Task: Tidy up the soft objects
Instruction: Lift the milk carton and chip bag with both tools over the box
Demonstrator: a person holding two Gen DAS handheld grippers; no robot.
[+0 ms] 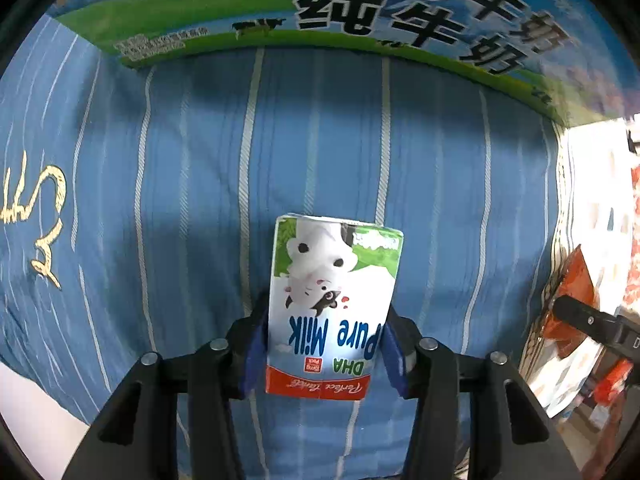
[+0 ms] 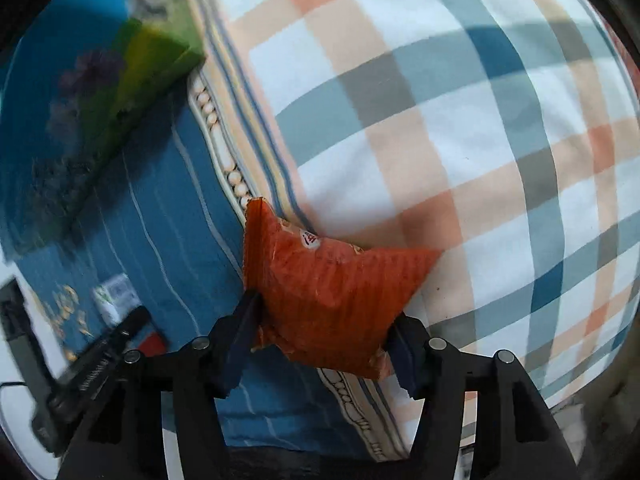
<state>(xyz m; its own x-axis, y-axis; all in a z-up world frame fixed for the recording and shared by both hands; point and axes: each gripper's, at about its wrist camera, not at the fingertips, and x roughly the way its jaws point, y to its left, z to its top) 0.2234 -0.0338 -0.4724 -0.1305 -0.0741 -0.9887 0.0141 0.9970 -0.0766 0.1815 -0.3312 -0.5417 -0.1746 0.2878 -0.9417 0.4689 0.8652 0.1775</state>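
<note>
1. Left wrist view: the left gripper [image 1: 326,346] is clenched on a small white-and-green "Pure Milk" carton [image 1: 334,304], held above a blue striped bedsheet [image 1: 200,160]. A large blue-and-green milk box [image 1: 320,12] lies beyond it. The right gripper [image 1: 588,324] shows at the right edge with an orange packet.
2. Right wrist view: the right gripper [image 2: 320,344] grasps a crinkled orange snack packet [image 2: 328,284] over the seam where the blue sheet meets a plaid orange, white and blue quilt [image 2: 460,120].

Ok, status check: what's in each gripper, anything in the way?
Left gripper shut on milk carton, over blue striped bedding. Right gripper shut on orange snack bag, beside plaid pillow. Big milk box ahead.
</note>
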